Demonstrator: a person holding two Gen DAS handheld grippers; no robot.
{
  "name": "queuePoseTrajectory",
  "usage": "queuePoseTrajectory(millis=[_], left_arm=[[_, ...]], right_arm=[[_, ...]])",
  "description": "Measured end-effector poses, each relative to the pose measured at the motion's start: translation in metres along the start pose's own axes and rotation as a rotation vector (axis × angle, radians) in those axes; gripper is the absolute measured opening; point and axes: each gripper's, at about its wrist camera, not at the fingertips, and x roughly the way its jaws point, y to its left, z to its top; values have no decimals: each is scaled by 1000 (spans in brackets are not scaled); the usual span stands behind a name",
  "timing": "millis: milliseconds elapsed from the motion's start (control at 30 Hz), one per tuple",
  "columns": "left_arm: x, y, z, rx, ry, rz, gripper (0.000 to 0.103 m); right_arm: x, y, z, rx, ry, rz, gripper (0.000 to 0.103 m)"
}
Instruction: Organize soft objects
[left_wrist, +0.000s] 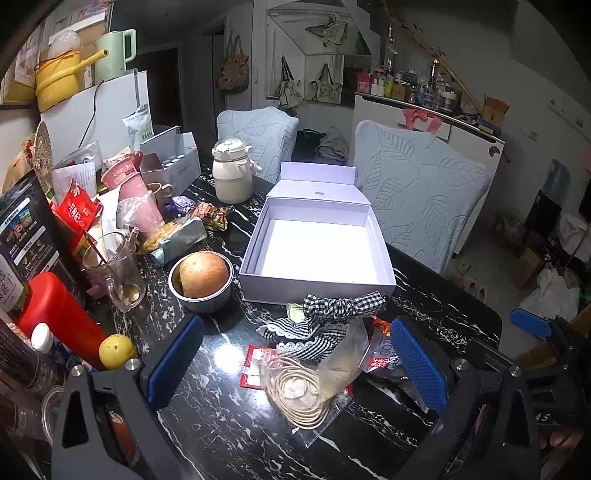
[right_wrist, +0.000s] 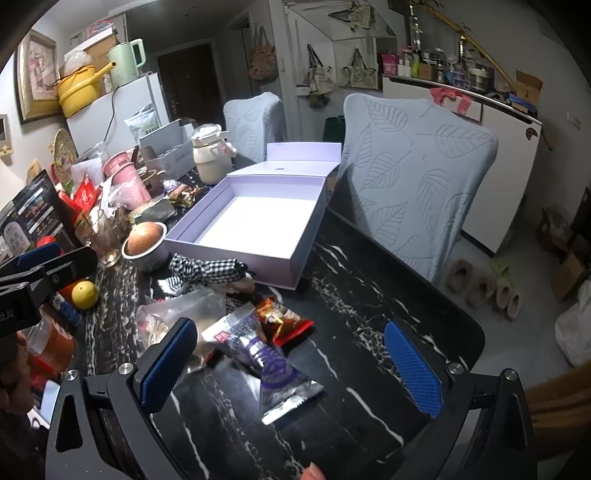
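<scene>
I have the left gripper (left_wrist: 295, 365) spread wide over the black, white-veined marble surface (left_wrist: 221, 424), gripping nothing. Between its blue-padded fingers (left_wrist: 173, 362) lies a clear plastic bag with a coiled beige cord (left_wrist: 306, 391), resting partly on a flat red-and-white sachet (left_wrist: 255, 365). Just beyond the bag sits the black-and-white gingham fabric scrunchie with lace trim (left_wrist: 325, 317), bunched up and touching the near wall of the open pale lilac cardboard box (left_wrist: 317, 291), whose white floor is bare and whose lid stands up at the far side. Left of the box a small steel bowl holding a brownish round fruit (left_wrist: 201, 277) stands near the surface's cluttered left edge, with a glass mug (left_wrist: 114, 273) beside it and a yellow citrus fruit (left_wrist: 116, 350) nearer to me.

My right gripper (right_wrist: 291, 365) is likewise spread fully and carrying nothing, hovering near the surface's near right corner. Between its fingers I see a silver-and-purple foil snack packet (right_wrist: 273, 373), with a red-orange wrapped snack (right_wrist: 280, 317) just past it. From this view the gingham scrunchie (right_wrist: 207, 269) lies against the box's (right_wrist: 236, 254) near-left side. A chair in a pale blue leaf-patterned cover (right_wrist: 413, 177) stands at the far right edge.
</scene>
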Motion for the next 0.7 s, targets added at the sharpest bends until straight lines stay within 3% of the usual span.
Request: queuePoseTrajectory(millis=[700], left_arm=[[-2,0,0,7,-6,9,103]], right_arm=[[0,1,-1,-2,3,1,103]])
